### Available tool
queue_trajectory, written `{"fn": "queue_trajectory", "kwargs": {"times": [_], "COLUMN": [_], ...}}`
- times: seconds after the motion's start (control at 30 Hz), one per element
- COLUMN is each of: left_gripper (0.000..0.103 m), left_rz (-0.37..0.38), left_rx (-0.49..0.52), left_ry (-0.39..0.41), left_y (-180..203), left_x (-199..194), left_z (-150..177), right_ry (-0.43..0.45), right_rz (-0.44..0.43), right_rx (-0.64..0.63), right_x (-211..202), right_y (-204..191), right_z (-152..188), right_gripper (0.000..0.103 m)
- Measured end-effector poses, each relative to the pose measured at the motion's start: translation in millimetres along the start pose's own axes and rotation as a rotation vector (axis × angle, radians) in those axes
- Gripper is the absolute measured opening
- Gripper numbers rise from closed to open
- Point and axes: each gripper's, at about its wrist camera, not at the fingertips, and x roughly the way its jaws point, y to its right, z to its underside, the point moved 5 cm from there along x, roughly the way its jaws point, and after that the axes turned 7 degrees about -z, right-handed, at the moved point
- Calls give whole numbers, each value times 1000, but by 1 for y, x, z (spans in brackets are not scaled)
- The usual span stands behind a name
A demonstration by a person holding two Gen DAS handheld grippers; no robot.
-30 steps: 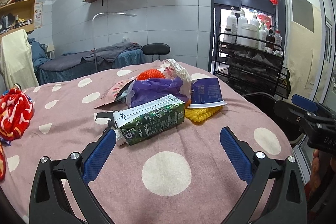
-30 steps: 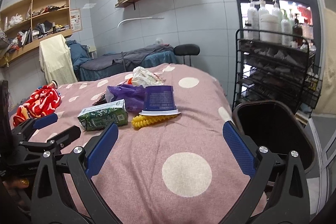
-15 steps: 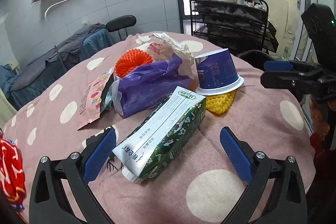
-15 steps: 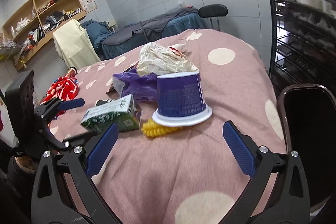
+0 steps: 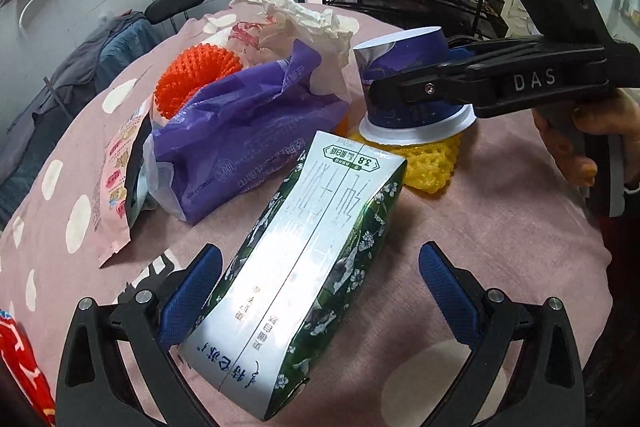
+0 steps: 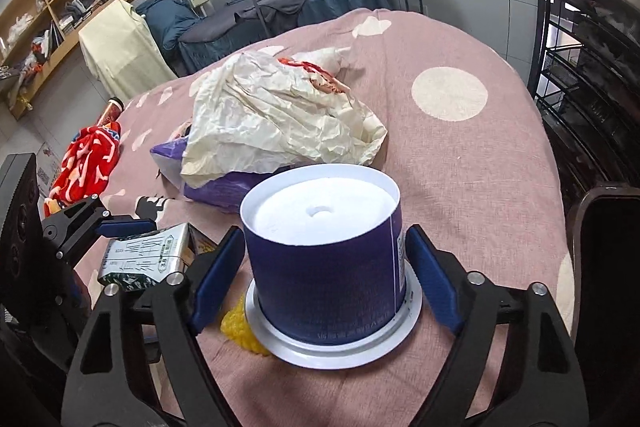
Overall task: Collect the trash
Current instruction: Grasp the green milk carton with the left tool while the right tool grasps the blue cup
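Note:
A green and white milk carton (image 5: 304, 267) lies on its side on the pink dotted tablecloth (image 5: 500, 235). My left gripper (image 5: 316, 287) is open and straddles the carton's near end; its left pad (image 5: 192, 291) is close to the carton and the right pad stands clear. An upside-down purple cup (image 6: 320, 267) stands on a yellow foam net (image 6: 240, 327). My right gripper (image 6: 324, 279) straddles the cup with its jaws closing, the pads right at the cup's sides.
Behind lie a purple plastic bag (image 5: 248, 131), crumpled white paper (image 6: 272, 119), an orange foam net (image 5: 196, 75) and a pink wrapper (image 5: 116, 179). A red cloth (image 6: 88, 159) is at the left. A black bin (image 6: 604, 267) and wire rack (image 6: 580, 47) stand beside the table's right edge.
Both grippers moved in and tilted down towards the trash. The left now straddles the carton. The right now has the cup between its fingers, and those fingers have narrowed.

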Motion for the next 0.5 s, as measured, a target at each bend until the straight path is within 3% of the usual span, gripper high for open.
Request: {"fn": "queue_trajectory", "kwargs": {"times": [0.03, 0.23, 0.33, 0.37, 0.4, 0.5], "left_gripper": [96, 96, 74, 58, 52, 51], "left_rz": [3, 28, 22, 37, 40, 18], "left_rx": [-6, -30, -43, -58, -79, -100], "left_ry": [-1, -14, 2, 1, 0, 5], "left_y": [-1, -6, -8, -8, -10, -10], "left_x": [1, 8, 5, 5, 4, 4], "left_z": [0, -2, -3, -3, -2, -1], "right_ry": [-9, 9, 29, 38, 47, 79], "right_rz": [1, -8, -28, -33, -37, -54], "right_rx": [3, 4, 14, 17, 19, 27], "right_x": [4, 2, -8, -11, -14, -28], "right_y": [1, 3, 2, 1, 1, -1], "right_z": [0, 1, 4, 5, 6, 9], "right_gripper": [73, 72, 72, 72, 72, 72]}}
